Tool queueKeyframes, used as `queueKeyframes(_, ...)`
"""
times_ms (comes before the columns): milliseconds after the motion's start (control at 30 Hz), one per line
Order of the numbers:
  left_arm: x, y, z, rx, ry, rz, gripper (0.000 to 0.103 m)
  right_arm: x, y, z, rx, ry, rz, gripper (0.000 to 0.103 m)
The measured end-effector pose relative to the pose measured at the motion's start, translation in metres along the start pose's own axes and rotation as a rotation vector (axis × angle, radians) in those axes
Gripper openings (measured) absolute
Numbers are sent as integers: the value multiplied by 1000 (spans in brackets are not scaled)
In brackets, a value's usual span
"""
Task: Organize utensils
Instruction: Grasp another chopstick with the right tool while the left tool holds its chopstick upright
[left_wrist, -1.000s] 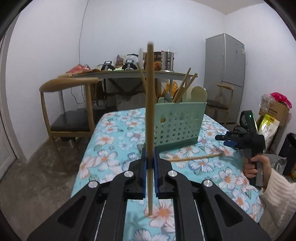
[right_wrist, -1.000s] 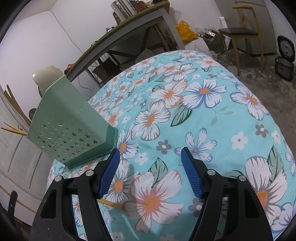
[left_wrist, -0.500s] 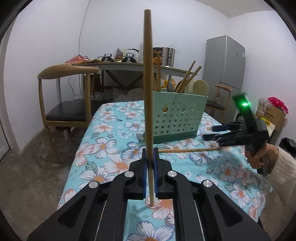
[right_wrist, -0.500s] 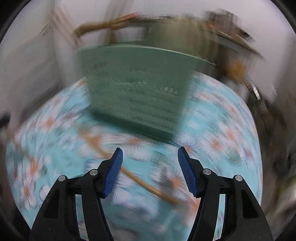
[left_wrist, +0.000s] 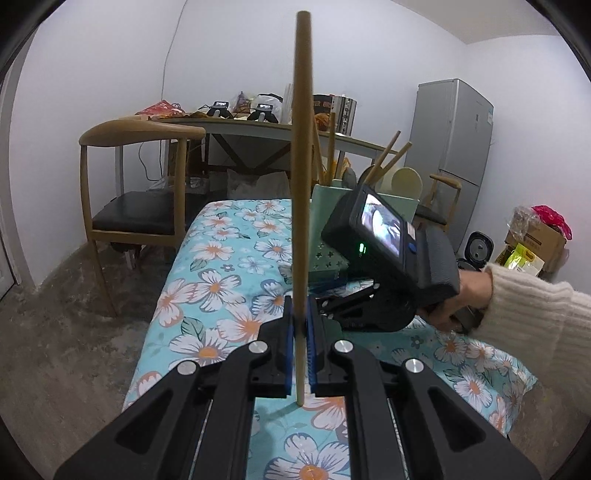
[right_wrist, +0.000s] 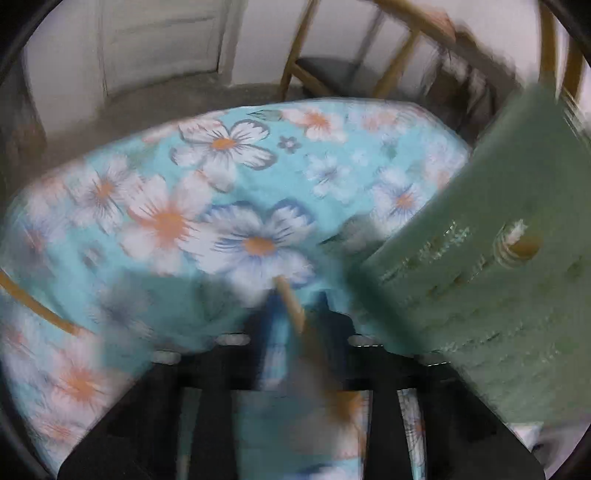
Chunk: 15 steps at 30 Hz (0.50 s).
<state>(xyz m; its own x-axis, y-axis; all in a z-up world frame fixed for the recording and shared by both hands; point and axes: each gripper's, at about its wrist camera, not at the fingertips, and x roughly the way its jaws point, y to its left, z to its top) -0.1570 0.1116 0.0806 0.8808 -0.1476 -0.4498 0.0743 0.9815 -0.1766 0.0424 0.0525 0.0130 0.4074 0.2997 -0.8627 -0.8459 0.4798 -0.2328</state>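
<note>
My left gripper (left_wrist: 300, 332) is shut on a wooden chopstick (left_wrist: 302, 184) that stands upright above the flowered table (left_wrist: 221, 280). The green star-punched utensil holder (left_wrist: 325, 218), holding several chopsticks and a pale spoon, stands behind it, half hidden by the right gripper's body (left_wrist: 388, 254) in a person's hand. In the blurred right wrist view, my right gripper (right_wrist: 295, 314) points down at the cloth with its jaws closing around a second chopstick (right_wrist: 291, 306). A sliver of cloth still shows beside that stick. The holder (right_wrist: 498, 295) is close on the right.
A wooden chair (left_wrist: 136, 206) stands beyond the table's far left corner. Behind it is a cluttered desk (left_wrist: 258, 125), and a grey fridge (left_wrist: 450, 147) stands at the back right. Boxes and bags (left_wrist: 535, 236) sit on the floor to the right.
The right gripper swung in from the right to just in front of the holder, rolled over and narrowed its wide jaws around the lying chopstick. The left gripper stayed shut on its upright chopstick.
</note>
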Motion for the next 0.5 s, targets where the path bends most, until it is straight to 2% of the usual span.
queueKeyframes(67, 0, 3, 2, -13, -3, 0, 5, -9, 7, -2, 24, -7, -62, 7)
queueKeyframes(133, -2, 4, 5, -25, -11, -4, 5, -26, 8, -5, 67, -70, -49, 3)
queueKeyframes(267, -14, 4, 17, -17, -46, -9, 5, -101, -12, -22, 240, -287, -22, 3)
queueKeyframes(333, -18, 3, 27, -9, -64, -13, 5, -134, -24, -25, 292, -379, -55, 3)
queueKeyframes(400, -20, 2, 39, -13, -79, -27, 5, -175, -44, -34, 402, -496, -45, 3)
queueKeyframes(500, -24, -4, 60, -6, -113, -48, 5, -219, -71, -41, 510, -671, -103, 3)
